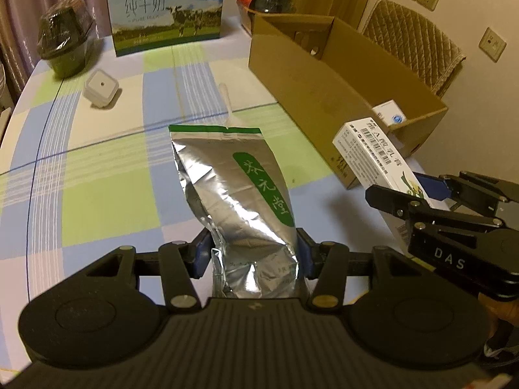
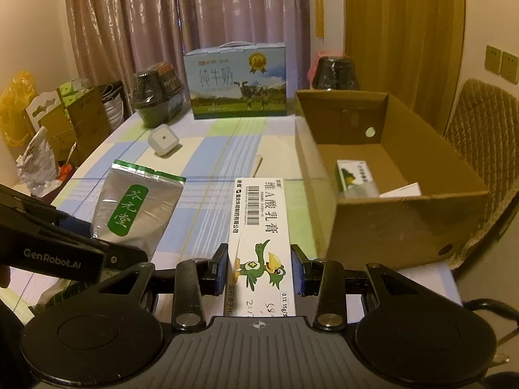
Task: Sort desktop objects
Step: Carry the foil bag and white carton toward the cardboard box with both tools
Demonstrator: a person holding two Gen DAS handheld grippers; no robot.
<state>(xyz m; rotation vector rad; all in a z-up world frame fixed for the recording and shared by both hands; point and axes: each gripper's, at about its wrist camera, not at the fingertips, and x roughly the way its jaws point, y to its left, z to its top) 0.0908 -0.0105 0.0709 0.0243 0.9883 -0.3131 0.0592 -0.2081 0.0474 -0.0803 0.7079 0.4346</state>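
the left tool pinches a foil pouch by its lower end, lifted off the worktop. the right tool pinches a white carton lengthwise, likely for dropping into the open box alongside. the box's near wall is the edge to clear; plenty of room inside.

From the left tool we look steeply down along its fingers at the bench, close above it. From the right tool we look more shallowly across the bench toward the curtain. Both views share the milk carton, the cardboard box and the foil pouch, and each catches the other tool at its edge.
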